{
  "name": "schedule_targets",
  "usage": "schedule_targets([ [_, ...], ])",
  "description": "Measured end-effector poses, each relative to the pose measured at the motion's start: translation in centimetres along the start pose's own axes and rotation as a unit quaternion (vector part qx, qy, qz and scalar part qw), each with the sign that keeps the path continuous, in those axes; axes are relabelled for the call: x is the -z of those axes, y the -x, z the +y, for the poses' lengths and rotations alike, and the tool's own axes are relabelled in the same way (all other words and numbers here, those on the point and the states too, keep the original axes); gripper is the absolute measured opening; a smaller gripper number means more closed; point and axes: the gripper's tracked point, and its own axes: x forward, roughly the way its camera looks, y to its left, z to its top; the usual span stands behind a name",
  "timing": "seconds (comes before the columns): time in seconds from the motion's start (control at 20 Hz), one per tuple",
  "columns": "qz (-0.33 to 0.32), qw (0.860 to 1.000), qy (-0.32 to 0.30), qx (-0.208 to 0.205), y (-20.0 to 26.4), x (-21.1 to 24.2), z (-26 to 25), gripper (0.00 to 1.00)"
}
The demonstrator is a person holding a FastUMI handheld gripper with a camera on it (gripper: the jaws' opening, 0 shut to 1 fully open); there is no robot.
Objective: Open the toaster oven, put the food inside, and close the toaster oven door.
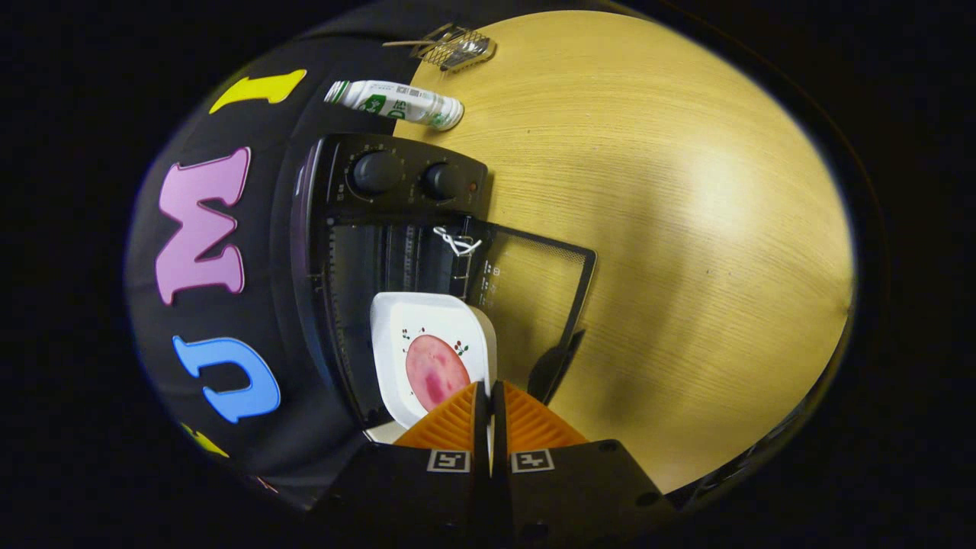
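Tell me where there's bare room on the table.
Most of the table beyond the open oven door is bare. It is crowded near the wall, with the bottle and rack. The gripper jaws clamp the plate.

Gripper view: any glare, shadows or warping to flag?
Gripper view: broad soft glare on the table; dark shadow beside the open oven door; fisheye bends the oven edges; tool fingers pinch the plate rim, sharp; bottle slightly soft.
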Motion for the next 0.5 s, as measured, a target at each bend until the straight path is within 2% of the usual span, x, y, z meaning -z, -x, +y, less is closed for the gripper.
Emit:
schedule_targets([
  [0.1, -0.016, 0.999, -0.032, -0.010, -1.8, 0.2, 1.6, 0.05],
  [0.25, -0.050, 0.998, -0.044, -0.005, -4.0, -0.3, 3.0, 0.05],
  [0.4, -0.092, 0.993, -0.075, -0.017, -5.7, -1.4, 4.6, 0.05],
  [0.5, -0.097, 0.992, -0.082, -0.013, -6.9, -1.3, 5.1, 0.05],
])
